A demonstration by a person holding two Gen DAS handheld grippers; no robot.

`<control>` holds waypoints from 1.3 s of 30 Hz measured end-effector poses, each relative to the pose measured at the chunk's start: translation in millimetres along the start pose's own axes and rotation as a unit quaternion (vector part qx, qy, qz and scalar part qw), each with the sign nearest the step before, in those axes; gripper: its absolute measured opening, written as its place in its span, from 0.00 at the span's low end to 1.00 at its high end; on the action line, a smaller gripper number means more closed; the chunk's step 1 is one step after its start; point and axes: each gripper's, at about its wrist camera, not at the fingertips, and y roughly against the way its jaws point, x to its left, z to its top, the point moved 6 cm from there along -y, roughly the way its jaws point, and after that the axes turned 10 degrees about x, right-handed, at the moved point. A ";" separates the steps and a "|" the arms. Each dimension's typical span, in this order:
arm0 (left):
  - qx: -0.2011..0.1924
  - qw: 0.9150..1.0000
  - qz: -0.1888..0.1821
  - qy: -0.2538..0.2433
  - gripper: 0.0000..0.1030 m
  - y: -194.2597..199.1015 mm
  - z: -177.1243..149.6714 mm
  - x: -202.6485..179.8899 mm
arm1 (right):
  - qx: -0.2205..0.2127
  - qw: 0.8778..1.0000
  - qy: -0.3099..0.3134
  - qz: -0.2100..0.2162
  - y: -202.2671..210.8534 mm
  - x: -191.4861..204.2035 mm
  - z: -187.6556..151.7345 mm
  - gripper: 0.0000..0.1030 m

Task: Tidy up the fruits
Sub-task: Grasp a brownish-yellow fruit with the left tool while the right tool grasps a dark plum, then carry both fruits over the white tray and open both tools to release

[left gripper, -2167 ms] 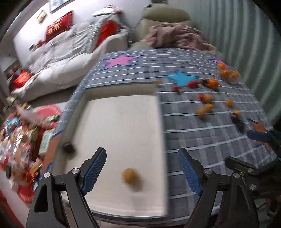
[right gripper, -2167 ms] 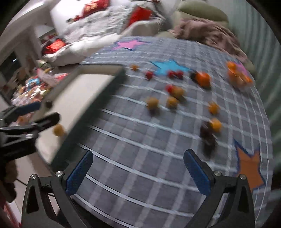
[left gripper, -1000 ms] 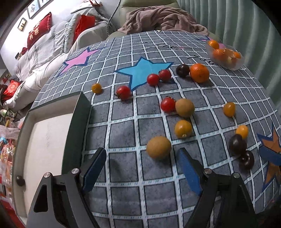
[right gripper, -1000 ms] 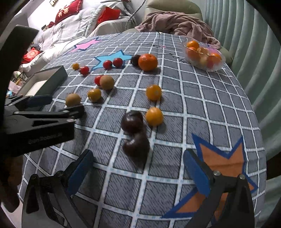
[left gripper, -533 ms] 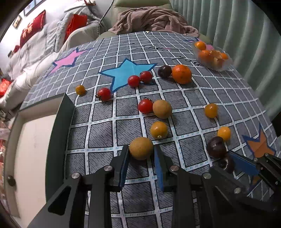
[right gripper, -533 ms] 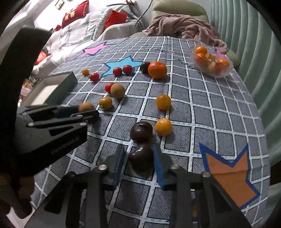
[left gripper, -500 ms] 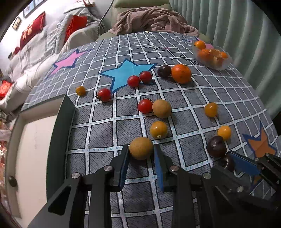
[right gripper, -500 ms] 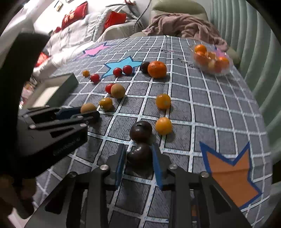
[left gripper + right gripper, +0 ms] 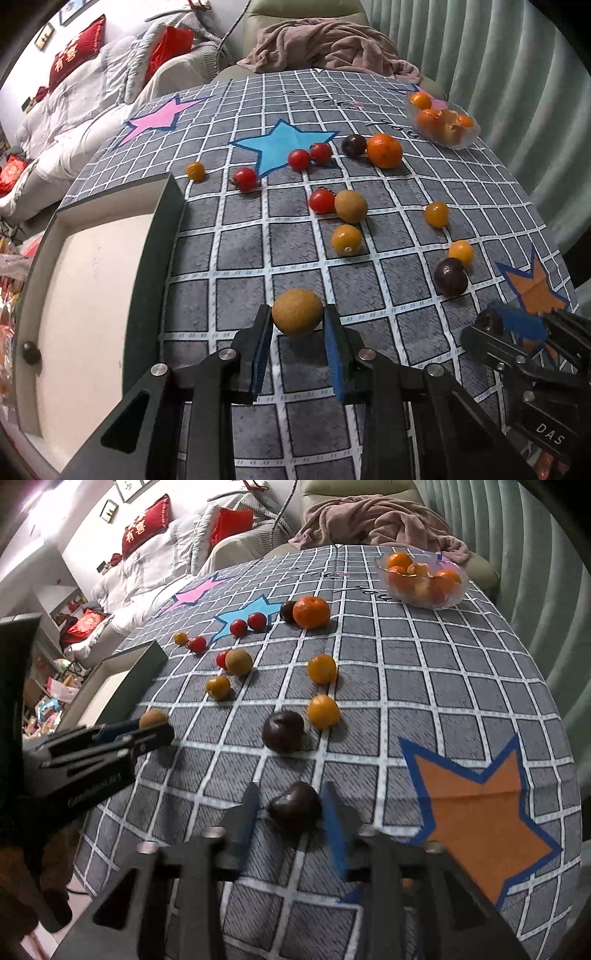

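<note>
The left tool (image 9: 297, 325) grips a tan round fruit (image 9: 297, 311) between its blue pads, just right of the white tray (image 9: 155, 236) on the worktop (image 9: 240, 221). The right tool (image 9: 290, 814) is closed on a dark plum (image 9: 294, 805), farther right of the tray. Beyond lie a second plum (image 9: 282, 731), small yellow-orange fruits, red tomatoes, then an orange (image 9: 384, 150). Farthest from the tray stands a glass bowl (image 9: 423, 594) of oranges.
</note>
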 end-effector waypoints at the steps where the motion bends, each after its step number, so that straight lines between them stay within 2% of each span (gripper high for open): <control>1: 0.000 1.000 -0.002 0.002 0.28 2.2 -1.1 1.7 | 0.002 1.000 0.006 -0.007 -1.7 1.6 1.5 0.45; 6: -0.021 1.000 0.001 -0.001 0.28 20.6 -5.4 9.2 | 0.008 0.999 0.025 -0.034 -5.2 6.6 2.0 0.44; 11: -0.030 0.999 -0.008 0.008 0.28 36.8 -13.2 20.3 | 0.001 0.999 0.024 -0.048 0.7 7.3 -11.5 0.44; 13: -0.036 0.999 -0.010 0.012 0.28 44.4 -17.9 27.0 | -0.003 0.998 0.026 -0.058 2.3 7.6 -15.8 0.40; 14: -0.038 0.999 -0.010 0.015 0.28 47.2 -19.3 29.7 | -0.004 0.998 0.022 -0.060 3.7 6.2 -17.0 0.32; 15: -0.039 0.999 -0.011 0.018 0.28 50.5 -21.1 32.7 | -0.003 0.998 0.014 -0.053 5.4 3.7 -17.2 0.29; 17: -0.045 0.999 -0.012 0.024 0.28 57.7 -25.0 39.3 | 0.001 0.999 -0.003 -0.034 7.7 0.2 -17.1 0.29; 23: -0.065 0.997 0.009 0.035 0.28 74.3 -35.6 68.4 | -0.002 1.000 0.001 -0.028 21.2 11.2 -13.6 0.29; 30: -0.075 0.995 0.026 0.065 0.28 85.2 -52.4 113.4 | -0.014 0.999 0.028 0.005 37.5 58.8 2.7 0.29; 39: -0.063 0.990 0.053 0.114 0.28 81.7 -80.7 173.0 | -0.008 0.994 0.090 0.066 33.9 155.4 17.2 0.29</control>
